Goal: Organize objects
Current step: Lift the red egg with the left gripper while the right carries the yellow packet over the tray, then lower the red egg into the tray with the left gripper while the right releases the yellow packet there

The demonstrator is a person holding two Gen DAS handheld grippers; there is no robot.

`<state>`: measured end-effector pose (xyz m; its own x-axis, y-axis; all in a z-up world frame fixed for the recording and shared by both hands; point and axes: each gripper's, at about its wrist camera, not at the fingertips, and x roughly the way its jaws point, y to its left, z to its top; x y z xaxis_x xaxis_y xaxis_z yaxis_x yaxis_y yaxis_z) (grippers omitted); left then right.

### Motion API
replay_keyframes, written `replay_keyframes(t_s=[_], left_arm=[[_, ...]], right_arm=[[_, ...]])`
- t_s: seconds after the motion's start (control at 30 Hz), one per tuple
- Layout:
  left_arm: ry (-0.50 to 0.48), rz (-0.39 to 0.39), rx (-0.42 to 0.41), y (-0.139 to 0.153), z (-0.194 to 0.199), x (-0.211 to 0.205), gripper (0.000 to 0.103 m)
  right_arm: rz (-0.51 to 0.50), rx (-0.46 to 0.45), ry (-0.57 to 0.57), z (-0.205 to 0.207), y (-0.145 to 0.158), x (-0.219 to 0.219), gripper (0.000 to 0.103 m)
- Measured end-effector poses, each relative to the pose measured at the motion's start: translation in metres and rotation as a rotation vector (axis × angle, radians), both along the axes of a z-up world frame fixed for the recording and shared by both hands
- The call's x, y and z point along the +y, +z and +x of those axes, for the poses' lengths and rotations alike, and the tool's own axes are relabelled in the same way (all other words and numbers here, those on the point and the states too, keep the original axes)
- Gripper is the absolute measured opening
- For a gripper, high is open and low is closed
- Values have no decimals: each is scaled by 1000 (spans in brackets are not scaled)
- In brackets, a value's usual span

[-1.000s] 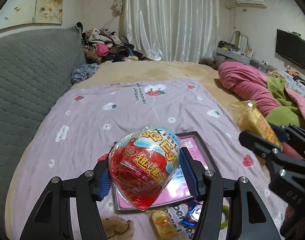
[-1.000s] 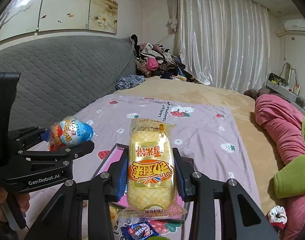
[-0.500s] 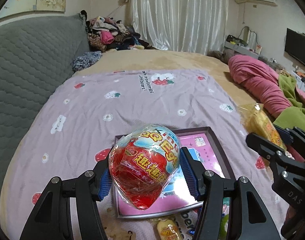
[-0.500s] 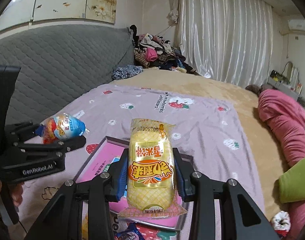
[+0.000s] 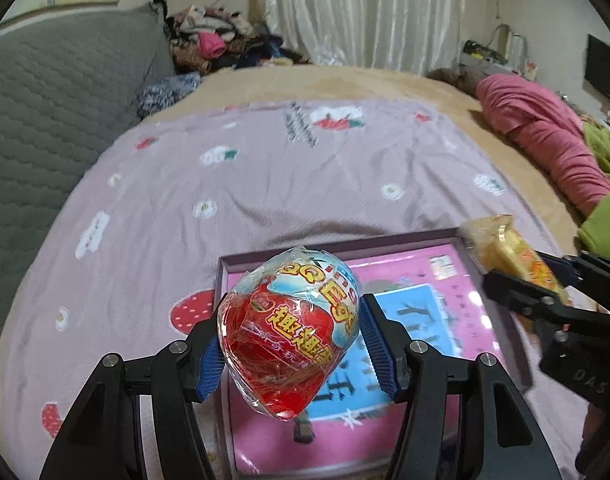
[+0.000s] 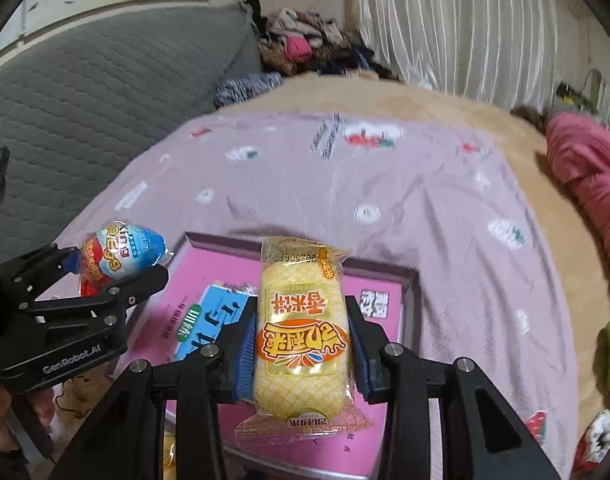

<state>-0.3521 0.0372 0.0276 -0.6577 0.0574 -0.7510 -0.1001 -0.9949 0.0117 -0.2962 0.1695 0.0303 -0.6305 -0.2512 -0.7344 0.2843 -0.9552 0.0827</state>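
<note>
Bare blanket (image 5: 289, 184) beyond tray (image 5: 385, 242)

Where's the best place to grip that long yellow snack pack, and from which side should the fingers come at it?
Grip the yellow snack pack across its narrow width at mid-length, fingers closing on the two long sides. Those sides run straight and roughly parallel, and the padded middle probably gives the pads something firm, while the flat crimped end seals would likely slip or crumple. The right gripper holds it exactly this way above the pink box.

The left hand-held gripper (image 6: 117, 276) bears "GenRobot.AI" on its side; the yellow snack packet (image 6: 301, 340) is stamped "20250618", upside down.
</note>
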Motion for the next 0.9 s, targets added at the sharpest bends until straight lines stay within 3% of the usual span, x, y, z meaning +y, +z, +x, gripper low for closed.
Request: replay_keyframes(t_s=[0.17, 0.37, 0.5, 0.8, 0.83, 0.9], left_arm=[[15, -30, -71, -38, -29, -3, 63], [42, -39, -119, -73, -47, -9, 63], [40, -71, -121, -81, -54, -8, 63], [52, -52, -155, -89, -66, -12, 64], [55, -48, -160, -89, -67, -14, 65], [54, -37, -157, -88, -66, -16, 80]], right_arm=[[76, -56, -26, -28, -33, 1, 40], [70, -142, -84, -58, -71, 11, 40], [81, -165, -113, -69, -85, 17, 40], [76, -184, -139, -79, -100, 21, 41], [68, -182, -140, -79, -99, 21, 42], [54, -183, -149, -79, -96, 23, 46]])
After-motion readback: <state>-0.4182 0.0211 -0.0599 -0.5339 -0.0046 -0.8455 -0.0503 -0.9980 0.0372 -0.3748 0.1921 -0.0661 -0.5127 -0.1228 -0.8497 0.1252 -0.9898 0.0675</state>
